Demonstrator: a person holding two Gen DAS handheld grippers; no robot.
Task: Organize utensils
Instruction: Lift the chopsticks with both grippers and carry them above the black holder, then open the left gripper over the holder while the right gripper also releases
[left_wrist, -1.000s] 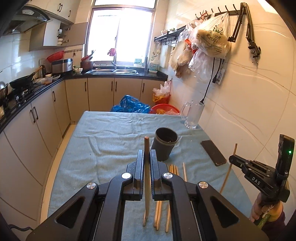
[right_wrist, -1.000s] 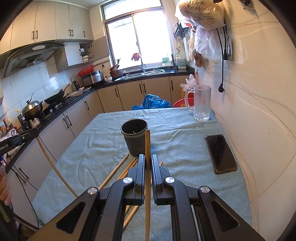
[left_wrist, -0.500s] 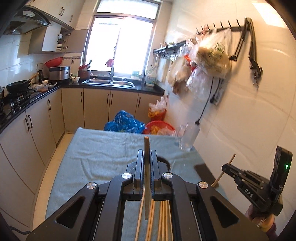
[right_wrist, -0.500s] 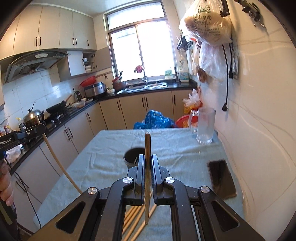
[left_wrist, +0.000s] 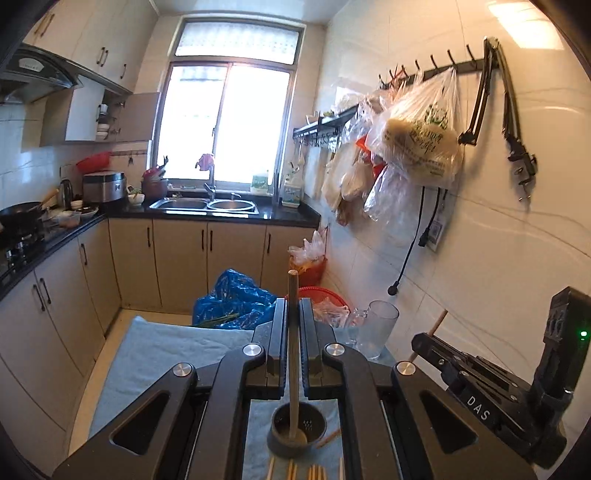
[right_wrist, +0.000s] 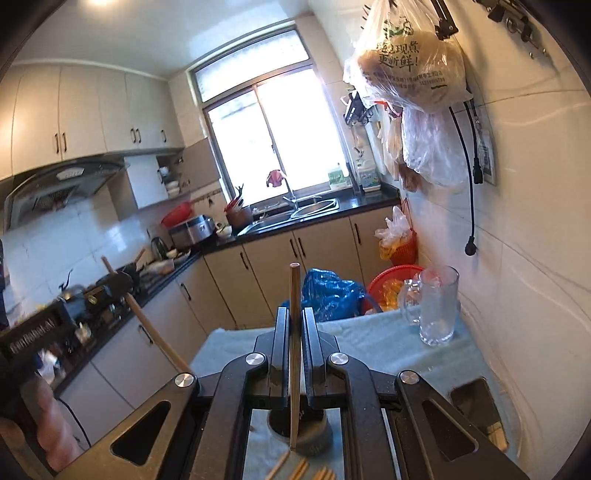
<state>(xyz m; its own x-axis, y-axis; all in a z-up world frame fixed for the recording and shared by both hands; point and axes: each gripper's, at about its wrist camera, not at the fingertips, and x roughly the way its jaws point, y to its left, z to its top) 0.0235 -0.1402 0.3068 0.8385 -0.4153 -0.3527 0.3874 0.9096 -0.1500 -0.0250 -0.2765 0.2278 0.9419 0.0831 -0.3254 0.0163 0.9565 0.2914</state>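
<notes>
My left gripper (left_wrist: 293, 314) is shut on a wooden chopstick (left_wrist: 293, 343) held upright; its lower end sits inside the dark round utensil holder (left_wrist: 298, 434) on the blue cloth. My right gripper (right_wrist: 294, 325) is shut on another chopstick (right_wrist: 294, 354), upright, its lower tip just over the holder's (right_wrist: 301, 432) rim. Several loose chopsticks (left_wrist: 314, 470) lie on the cloth in front of the holder, also in the right wrist view (right_wrist: 295, 469). Each gripper shows in the other's view: the right one (left_wrist: 491, 380), the left one (right_wrist: 74, 314).
The table has a blue cloth (left_wrist: 166, 347). A glass mug (right_wrist: 436, 306) stands at the far right by the tiled wall. A black phone (right_wrist: 476, 406) lies at the right. Bags hang from wall hooks (left_wrist: 413, 140). Cabinets and a sink (left_wrist: 207, 205) are beyond.
Both grippers have risen and tilted so the chopsticks stand upright over the holder. The left chopstick's end has gone down into the holder; the right one has come above its rim.
</notes>
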